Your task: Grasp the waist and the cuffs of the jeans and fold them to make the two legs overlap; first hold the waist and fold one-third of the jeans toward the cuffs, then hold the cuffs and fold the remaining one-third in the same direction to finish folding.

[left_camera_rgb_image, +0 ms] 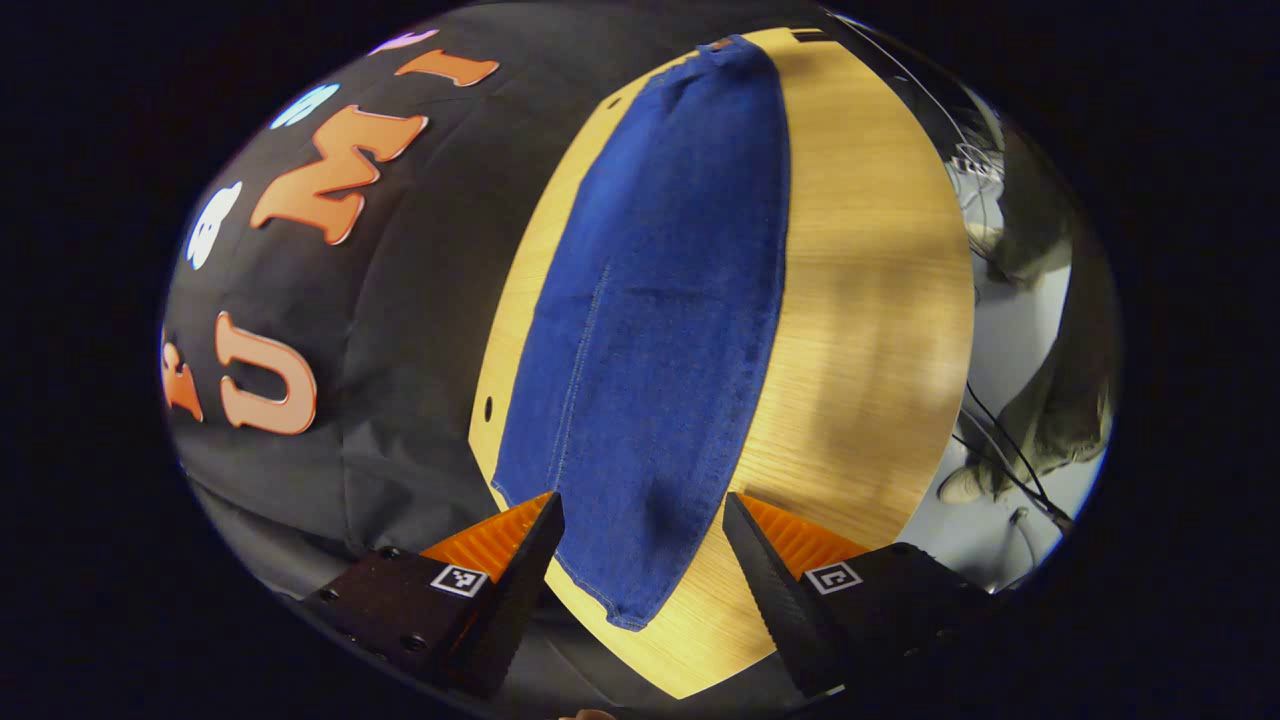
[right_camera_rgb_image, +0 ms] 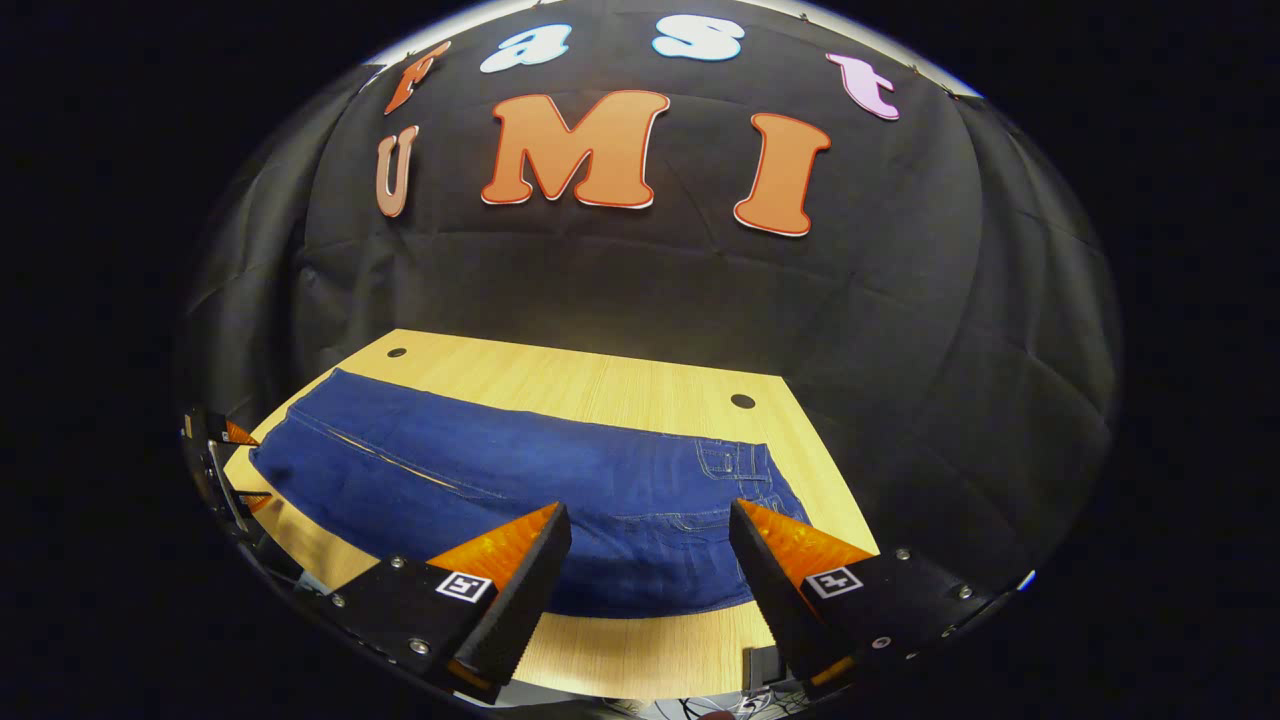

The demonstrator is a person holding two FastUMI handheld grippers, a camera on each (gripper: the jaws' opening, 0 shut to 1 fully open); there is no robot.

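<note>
Jeans (left_camera_rgb_image: 650, 330) laid flat, legs overlapped, lengthwise on wooden table (left_camera_rgb_image: 860, 330); cuff end at lower centre of left gripper view, waist at lower right of right gripper view. Left gripper (left_camera_rgb_image: 640, 560) spread apart above cuff. Right gripper (right_camera_rgb_image: 650, 565) spread apart above waist, untouched.

Light wooden table (right_camera_rgb_image: 620, 385), holes near far edge; blue jeans (right_camera_rgb_image: 520, 480) spread flat lengthwise along it.

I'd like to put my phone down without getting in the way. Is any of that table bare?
Yes. A strip of bare table runs between the jeans and the back wall, and a narrower one lies along the near edge below the jeans. Both ends are crowded: the left gripper hovers open at the cuffs, the right gripper open at the waist.
</note>
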